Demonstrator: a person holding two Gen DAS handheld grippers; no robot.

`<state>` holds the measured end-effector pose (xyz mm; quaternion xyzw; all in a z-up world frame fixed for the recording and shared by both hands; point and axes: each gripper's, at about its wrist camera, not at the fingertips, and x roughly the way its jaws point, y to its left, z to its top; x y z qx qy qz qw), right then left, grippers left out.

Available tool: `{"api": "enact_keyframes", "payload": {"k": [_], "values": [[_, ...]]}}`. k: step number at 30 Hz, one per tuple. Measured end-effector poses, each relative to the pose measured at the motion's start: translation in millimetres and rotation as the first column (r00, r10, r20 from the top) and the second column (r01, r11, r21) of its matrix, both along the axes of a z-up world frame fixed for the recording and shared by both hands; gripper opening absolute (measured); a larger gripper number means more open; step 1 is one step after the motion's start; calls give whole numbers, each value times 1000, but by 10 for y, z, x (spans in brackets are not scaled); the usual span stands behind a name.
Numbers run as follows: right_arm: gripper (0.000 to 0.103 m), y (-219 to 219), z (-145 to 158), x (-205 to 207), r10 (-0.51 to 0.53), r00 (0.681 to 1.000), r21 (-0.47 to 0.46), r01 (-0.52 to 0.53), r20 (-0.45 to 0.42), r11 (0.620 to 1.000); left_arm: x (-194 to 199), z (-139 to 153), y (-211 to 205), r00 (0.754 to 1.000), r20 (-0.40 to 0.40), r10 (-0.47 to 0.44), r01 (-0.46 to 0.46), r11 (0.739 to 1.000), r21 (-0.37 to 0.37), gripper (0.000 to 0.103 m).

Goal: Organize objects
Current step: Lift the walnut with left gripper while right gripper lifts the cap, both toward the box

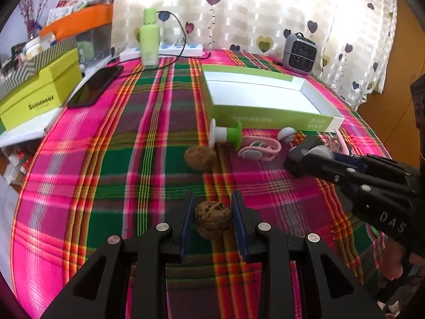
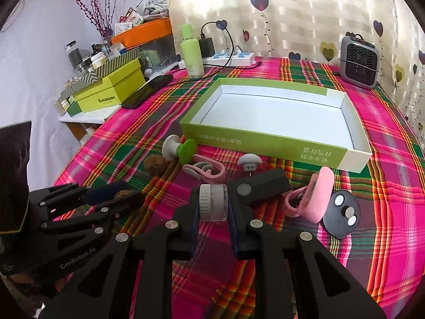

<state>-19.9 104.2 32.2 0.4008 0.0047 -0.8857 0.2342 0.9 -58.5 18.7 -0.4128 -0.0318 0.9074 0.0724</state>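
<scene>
My left gripper (image 1: pixel 212 207) is shut on a brown walnut (image 1: pixel 212 219), just above the plaid cloth. A second walnut (image 1: pixel 199 156) lies ahead of it. My right gripper (image 2: pixel 213 199) is shut on a small clear jar with a grey lid (image 2: pixel 213 203); it also shows in the left wrist view (image 1: pixel 310 156). An open green and white box (image 2: pixel 279 122) stands empty beyond. In front of it lie a green and white spool (image 2: pixel 180 150), a pink clip (image 2: pixel 204 171), a grey mushroom knob (image 2: pixel 249 163), a black block (image 2: pixel 263 187), a pink case (image 2: pixel 316 196) and a dark round disc (image 2: pixel 342 214).
A green bottle (image 2: pixel 191 53), a power strip (image 2: pixel 231 58) with a cable and a grey heater (image 2: pixel 360 62) stand at the table's back. A black phone (image 2: pixel 148 90) and a yellow-green box (image 2: pixel 111 87) are at the left. The curtain hangs behind.
</scene>
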Motion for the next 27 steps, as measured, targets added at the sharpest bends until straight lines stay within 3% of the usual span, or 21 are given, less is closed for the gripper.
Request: {"api": "enact_keyframes", "payload": {"k": [11, 27], "values": [[20, 43, 21, -42, 0, 1000, -14, 0, -6, 1000, -29, 156, 119, 997, -62, -35, 36, 999, 7, 26], [20, 237, 294, -453, -47, 997, -27, 46, -56, 999, -556, 446, 252, 989, -135, -58, 60, 998, 17, 26]]}}
